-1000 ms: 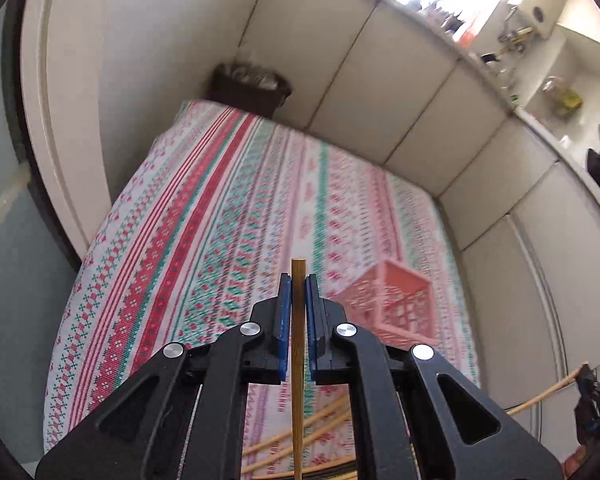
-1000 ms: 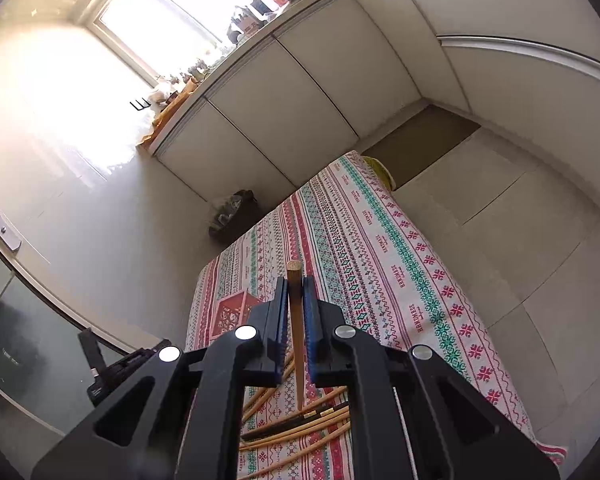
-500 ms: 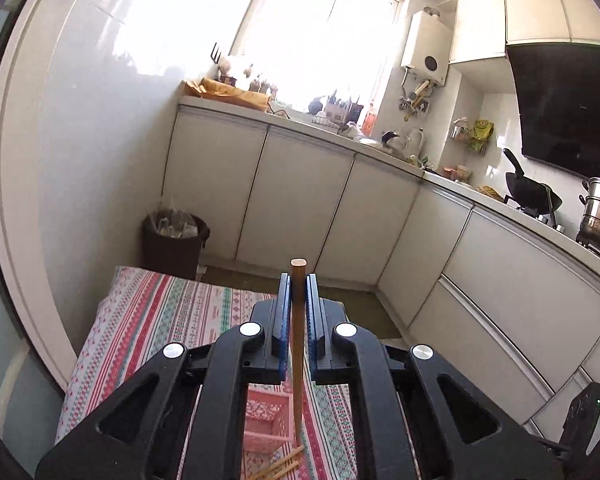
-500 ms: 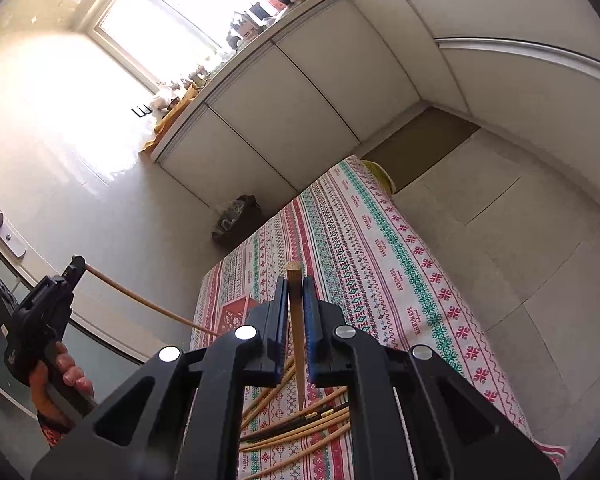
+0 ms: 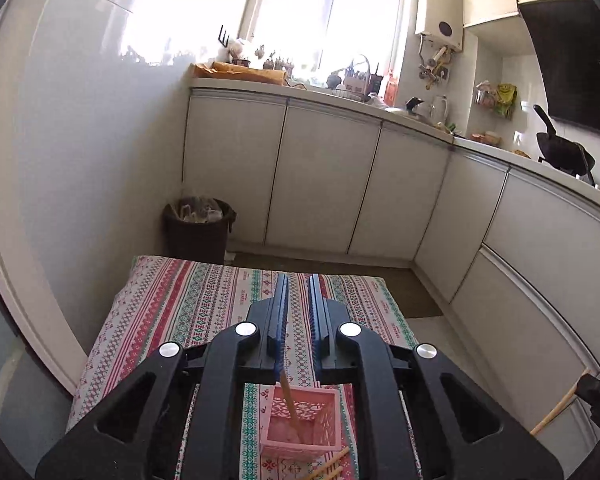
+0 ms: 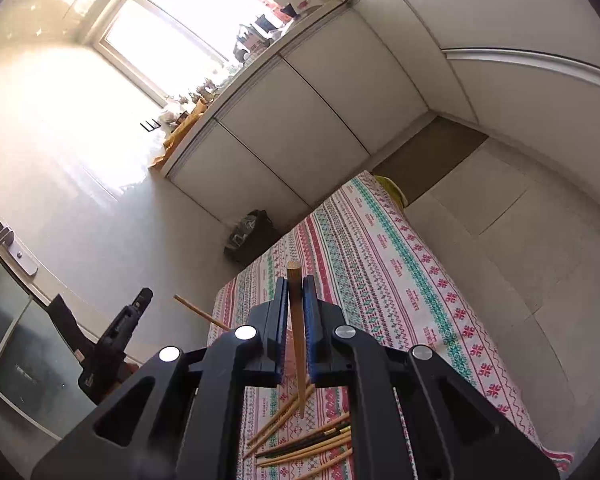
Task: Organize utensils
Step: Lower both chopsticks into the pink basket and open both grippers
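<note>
My left gripper (image 5: 298, 280) is open above a pink lattice basket (image 5: 300, 426) on the patterned tablecloth (image 5: 204, 300). A wooden chopstick (image 5: 290, 404) stands tilted in the basket, its top below the left jaw. My right gripper (image 6: 295, 280) is shut on a brown chopstick (image 6: 298, 344), held above a pile of several chopsticks (image 6: 304, 440) lying on the cloth. The left gripper (image 6: 116, 336) shows at the left of the right wrist view, with the released chopstick (image 6: 198, 312) beside it. The right gripper's chopstick (image 5: 560, 404) shows at the lower right of the left wrist view.
A dark trash bin (image 5: 198, 224) stands beyond the table's far left corner. White kitchen cabinets (image 5: 320, 176) run along the back and right. A brown mat (image 6: 432, 152) lies on the tiled floor beyond the table.
My left gripper has opened and let its chopstick drop into the pink basket. It tilted up from the table over the last second. My right gripper has stayed shut on its chopstick.
</note>
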A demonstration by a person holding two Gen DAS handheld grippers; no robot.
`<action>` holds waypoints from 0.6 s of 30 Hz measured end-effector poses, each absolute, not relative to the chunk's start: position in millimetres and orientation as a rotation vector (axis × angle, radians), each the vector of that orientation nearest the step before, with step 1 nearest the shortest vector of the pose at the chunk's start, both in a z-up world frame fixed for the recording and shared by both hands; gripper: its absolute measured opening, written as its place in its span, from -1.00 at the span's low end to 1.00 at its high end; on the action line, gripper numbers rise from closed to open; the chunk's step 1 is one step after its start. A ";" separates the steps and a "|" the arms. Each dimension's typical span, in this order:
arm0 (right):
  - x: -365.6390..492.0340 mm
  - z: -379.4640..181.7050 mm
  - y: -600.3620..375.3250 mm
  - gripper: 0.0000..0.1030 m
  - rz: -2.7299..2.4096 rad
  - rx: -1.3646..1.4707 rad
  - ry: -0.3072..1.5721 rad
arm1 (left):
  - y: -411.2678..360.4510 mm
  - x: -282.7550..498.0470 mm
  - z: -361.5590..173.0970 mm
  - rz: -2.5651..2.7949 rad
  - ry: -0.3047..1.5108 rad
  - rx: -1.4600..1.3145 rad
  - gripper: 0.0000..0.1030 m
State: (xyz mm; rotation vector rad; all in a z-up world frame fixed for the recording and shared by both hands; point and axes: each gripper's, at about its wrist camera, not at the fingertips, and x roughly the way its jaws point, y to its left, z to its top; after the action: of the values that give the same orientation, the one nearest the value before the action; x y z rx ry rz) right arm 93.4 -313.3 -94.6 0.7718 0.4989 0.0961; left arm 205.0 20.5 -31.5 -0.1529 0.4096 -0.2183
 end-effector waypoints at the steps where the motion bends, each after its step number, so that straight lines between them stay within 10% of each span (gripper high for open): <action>1: 97.4 -87.2 -311.3 -0.84 0.100 0.768 0.486 | 28.0 196.7 -26.5 -0.221 0.401 -0.178 -0.80; 18: 218.5 -33.5 -187.5 -0.83 0.189 0.467 0.369 | 111.9 127.7 2.1 -0.185 0.365 -0.415 -0.59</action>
State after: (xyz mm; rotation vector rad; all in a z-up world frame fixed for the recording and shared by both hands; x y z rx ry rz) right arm 218.5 -187.5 -33.5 0.4667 0.3691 0.1885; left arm 127.7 111.9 2.1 -0.4151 0.3648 -0.1851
